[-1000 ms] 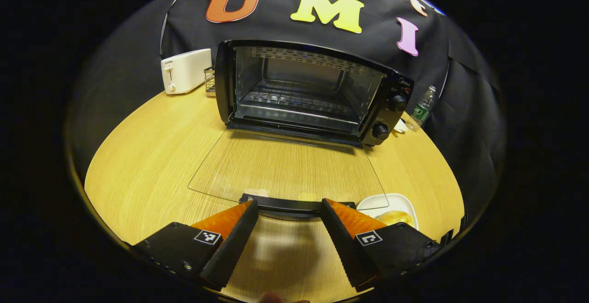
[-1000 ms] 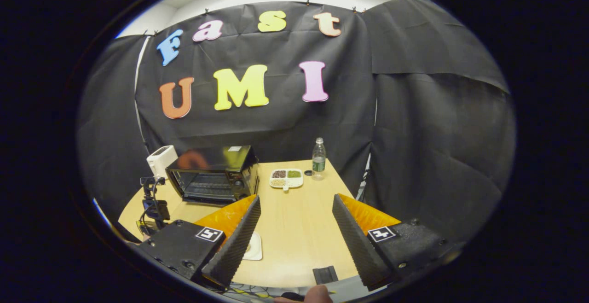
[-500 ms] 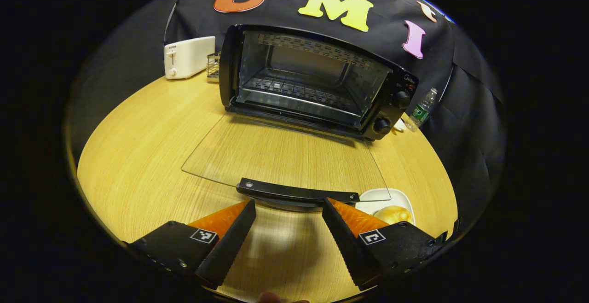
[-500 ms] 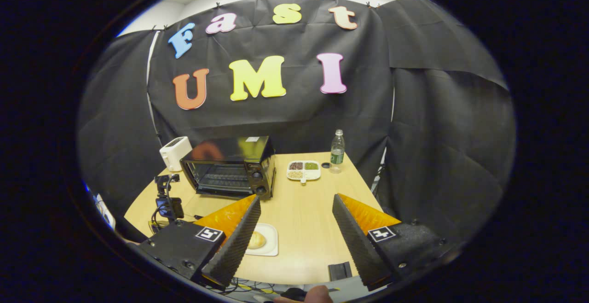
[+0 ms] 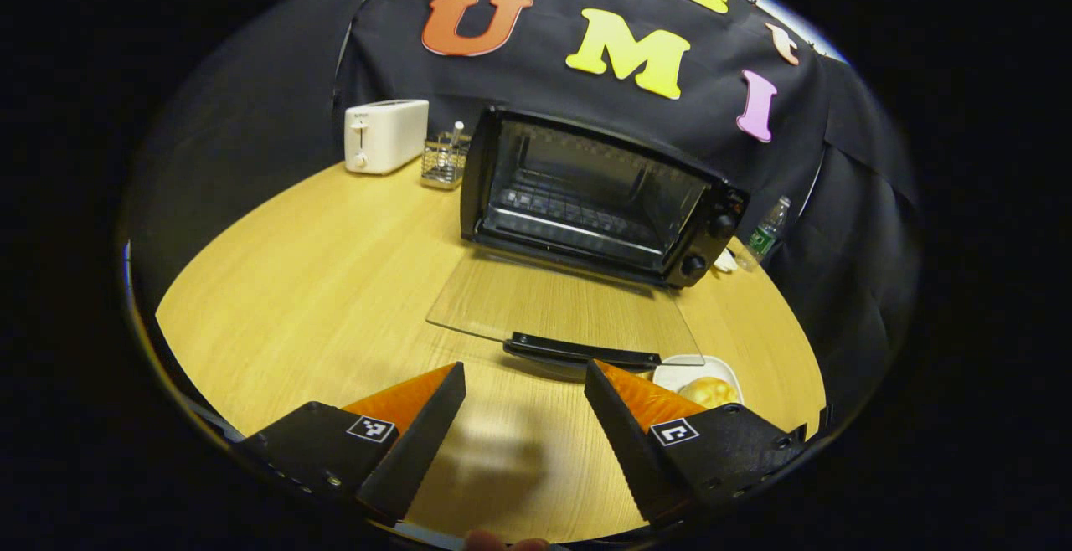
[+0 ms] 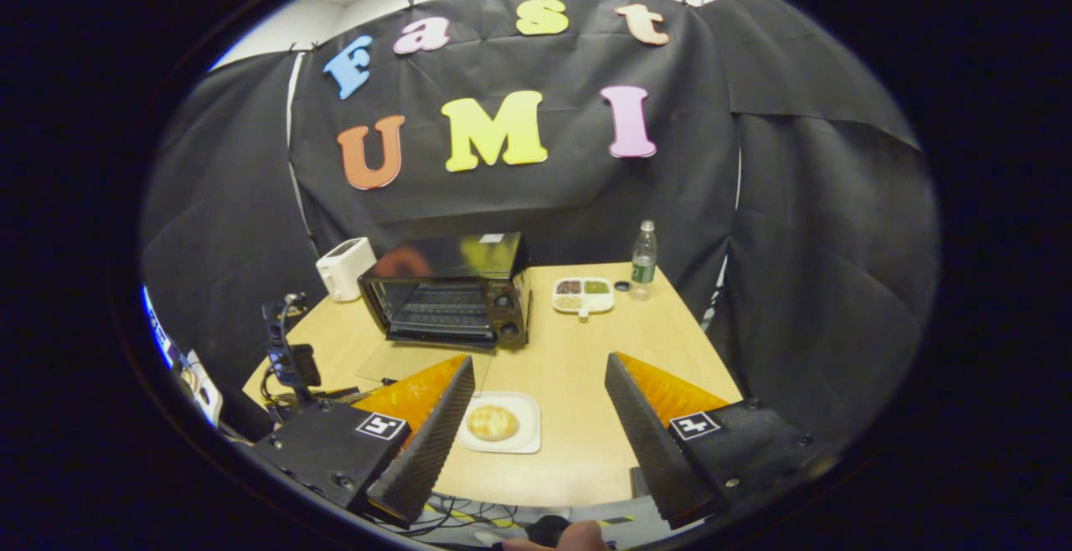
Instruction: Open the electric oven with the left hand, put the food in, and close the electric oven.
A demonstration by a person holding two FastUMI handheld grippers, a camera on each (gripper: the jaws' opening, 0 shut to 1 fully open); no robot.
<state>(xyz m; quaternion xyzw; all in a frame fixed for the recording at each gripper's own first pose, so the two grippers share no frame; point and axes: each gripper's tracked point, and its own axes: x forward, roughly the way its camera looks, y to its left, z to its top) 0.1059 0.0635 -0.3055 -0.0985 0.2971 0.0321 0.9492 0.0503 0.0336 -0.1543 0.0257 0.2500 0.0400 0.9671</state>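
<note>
In the left gripper view, the left tool [image 5: 523, 404] is held wide open above the round, light wooden worktop [image 5: 318, 283], and nothing is gripped between its fingers. The black electric oven [image 5: 599, 191] is seen farther off with its clear glass door [image 5: 561, 308] laid flat down over the worktop. The door's black handle [image 5: 582, 352] is found just past the tool's tips, but it is not touched. A round golden bread roll [image 5: 708, 390] is set on a small white plate [image 5: 670, 373] just beside the right finger.

In the right gripper view, the right tool [image 6: 536, 417] is also held wide open and empty, up high. The roll [image 6: 492, 422] on its plate [image 6: 528, 434] is seen between the fingers, nearer the left one, well below on the worktop. The oven [image 6: 452, 287] is placed behind the plate. A white toaster [image 6: 343, 268] is seen left of the oven, and a white tray of foods [image 6: 584, 295] and a clear bottle [image 6: 643, 260] are seen on its right.
</note>
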